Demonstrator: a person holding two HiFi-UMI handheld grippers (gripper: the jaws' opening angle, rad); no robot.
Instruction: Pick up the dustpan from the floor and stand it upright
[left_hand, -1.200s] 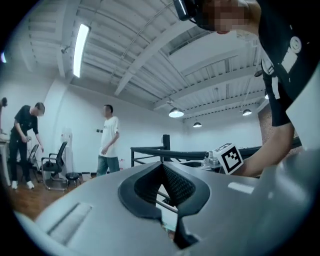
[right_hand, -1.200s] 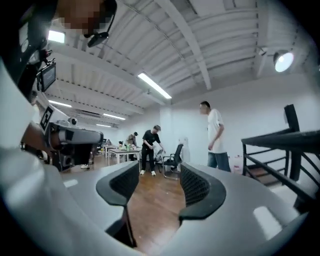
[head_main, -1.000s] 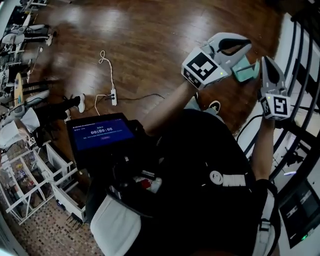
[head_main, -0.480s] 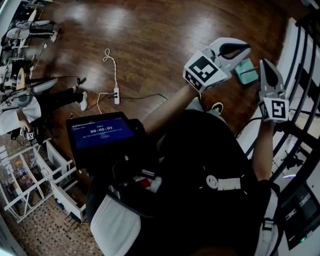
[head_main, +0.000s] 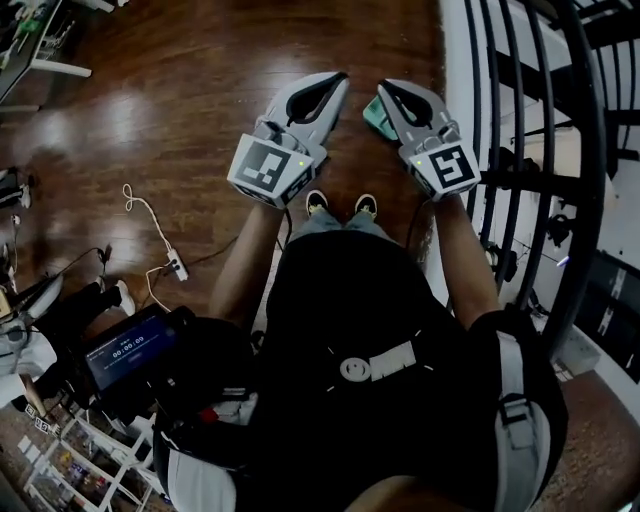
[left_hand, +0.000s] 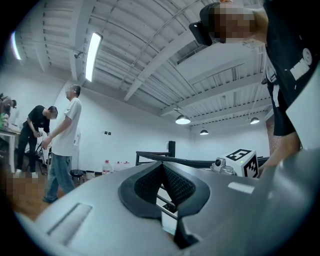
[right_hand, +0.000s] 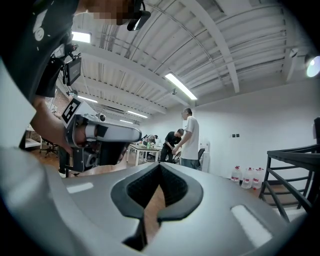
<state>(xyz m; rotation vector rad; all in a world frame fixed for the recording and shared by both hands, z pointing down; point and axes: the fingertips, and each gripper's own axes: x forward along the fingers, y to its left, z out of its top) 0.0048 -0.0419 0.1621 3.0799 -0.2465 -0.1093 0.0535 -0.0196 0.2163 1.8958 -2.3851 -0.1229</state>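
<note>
Wooden floor (head_main: 180, 90): teal dustpan (head_main: 372, 113) is seen ungrasped near its right edge. Left claw (head_main: 338, 80) and right claw (head_main: 386, 89) are held shut, empty. Approach is judged pending; lowering and opening are required.

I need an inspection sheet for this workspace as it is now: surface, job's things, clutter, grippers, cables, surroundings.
Surface: dark glossy wooden floor.
Job's things: teal dustpan, mostly hidden behind the right gripper; its pose cannot be told; neither gripper holds it.
Clutter: lit screen and white rack at lower left.
Grippers: left gripper and right gripper both shut, empty, side by side.
Cables: white power strip with its cord on the floor, far left of the dustpan.
Surroundings: black railing at right; people standing far off.
</note>
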